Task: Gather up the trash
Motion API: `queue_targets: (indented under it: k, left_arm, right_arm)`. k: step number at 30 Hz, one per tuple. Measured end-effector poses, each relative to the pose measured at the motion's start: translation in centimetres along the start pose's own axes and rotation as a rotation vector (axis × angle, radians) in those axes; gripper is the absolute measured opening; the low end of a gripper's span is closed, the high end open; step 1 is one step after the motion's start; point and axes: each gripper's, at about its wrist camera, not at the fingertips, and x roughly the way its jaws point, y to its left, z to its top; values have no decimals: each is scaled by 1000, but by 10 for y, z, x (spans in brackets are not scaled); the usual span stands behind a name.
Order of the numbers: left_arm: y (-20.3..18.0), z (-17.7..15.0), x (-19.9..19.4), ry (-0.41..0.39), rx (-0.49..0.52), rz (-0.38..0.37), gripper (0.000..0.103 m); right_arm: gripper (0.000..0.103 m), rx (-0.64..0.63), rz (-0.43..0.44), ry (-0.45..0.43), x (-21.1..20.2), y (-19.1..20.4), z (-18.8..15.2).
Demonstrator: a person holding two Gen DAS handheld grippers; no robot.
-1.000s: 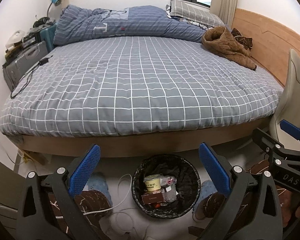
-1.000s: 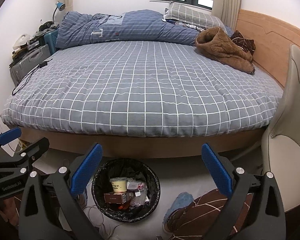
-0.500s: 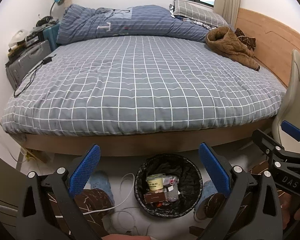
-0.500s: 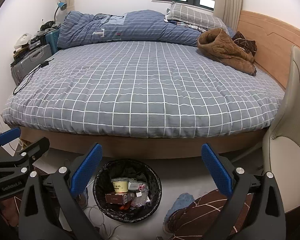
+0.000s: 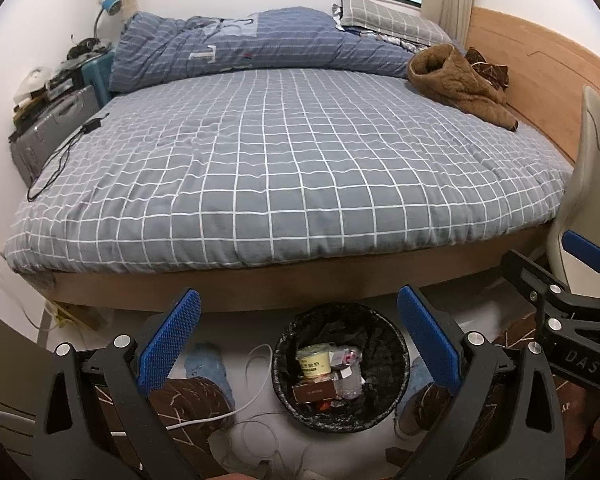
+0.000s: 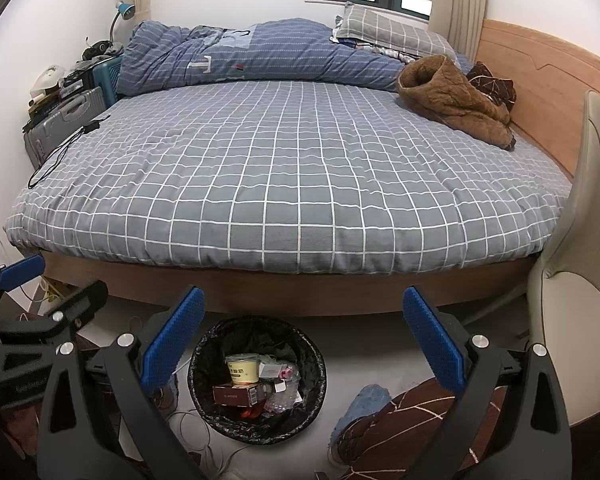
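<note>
At the far left we see a grey suitcase (image 5: 56, 120) standing against the wall beside the bed (image 5: 284, 168), with a black cable (image 5: 60, 156) trailing from it across the checked grey cover. Further back a rumpled blue duvet (image 5: 252, 46) lies along the head of the bed, and toward the right a brown fleece garment (image 5: 456, 84) rests on the cover near the wooden headboard (image 5: 540, 76). We hold the left gripper (image 5: 298, 344) above the floor with its blue-padded fingers (image 5: 168, 344) wide apart and nothing between them. Below that gap stands the trash bin (image 5: 380, 328), lined with a black bag, on the floor just in front of the bed frame. Inside it we see a pale yellow cup (image 5: 314, 364), a brown box (image 5: 314, 390) and some clear plastic wrapping (image 5: 348, 382). A white cord (image 5: 236, 408) curls on the floor just left of the bin. In the right wrist view the bin (image 6: 208, 360) sits lower left of centre, and the right gripper (image 6: 304, 340) also has its fingers (image 6: 434, 344) spread apart and empty. To its right we see a leg in brown patterned trousers (image 6: 396, 424) with a blue slipper (image 6: 360, 400), and beyond it a cream chair (image 6: 580, 280) at the bed's corner.
</note>
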Motion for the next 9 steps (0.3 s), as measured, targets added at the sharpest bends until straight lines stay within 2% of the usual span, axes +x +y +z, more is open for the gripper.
queue_targets:
  k: [9]
  left_arm:
    - [2, 0, 1, -7, -4, 22, 97]
  right_arm:
    - [95, 5, 7, 0, 0, -2, -2]
